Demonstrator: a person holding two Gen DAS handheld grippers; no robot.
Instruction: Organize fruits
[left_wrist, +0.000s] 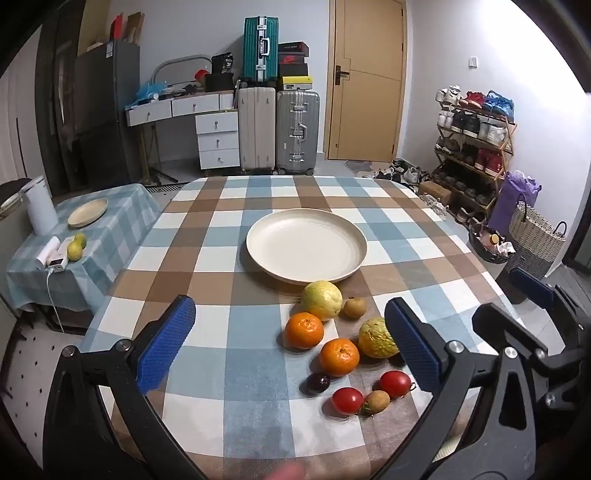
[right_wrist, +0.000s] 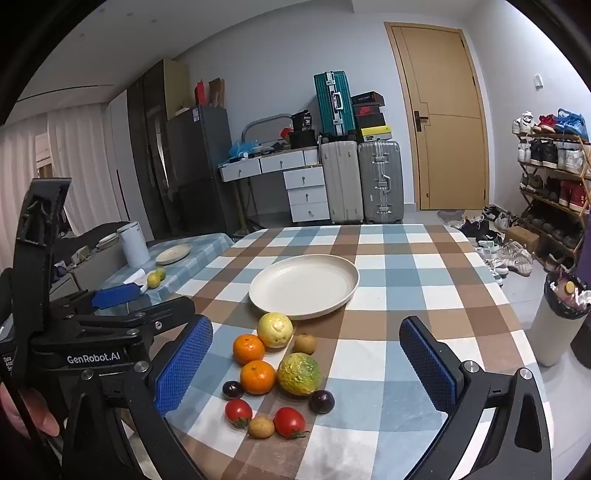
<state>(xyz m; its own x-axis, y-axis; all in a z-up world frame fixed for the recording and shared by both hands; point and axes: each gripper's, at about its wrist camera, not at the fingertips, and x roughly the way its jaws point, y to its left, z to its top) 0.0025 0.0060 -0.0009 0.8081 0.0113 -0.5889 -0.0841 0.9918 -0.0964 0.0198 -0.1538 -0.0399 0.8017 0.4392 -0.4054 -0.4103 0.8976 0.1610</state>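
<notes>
A cream plate stands empty on the checked table. Just in front of it lies a cluster of fruit: a pale yellow guava, two oranges, a bumpy yellow-green fruit, two red tomatoes, dark plums and small brown fruits. My left gripper is open and empty above the near fruit. My right gripper is open and empty, with the fruit between its fingers in view.
The left gripper's body shows at the left of the right wrist view. A side table at the left holds a small plate, a white kettle and two yellow-green fruits. Suitcases, drawers, a shoe rack and a bin stand beyond the table.
</notes>
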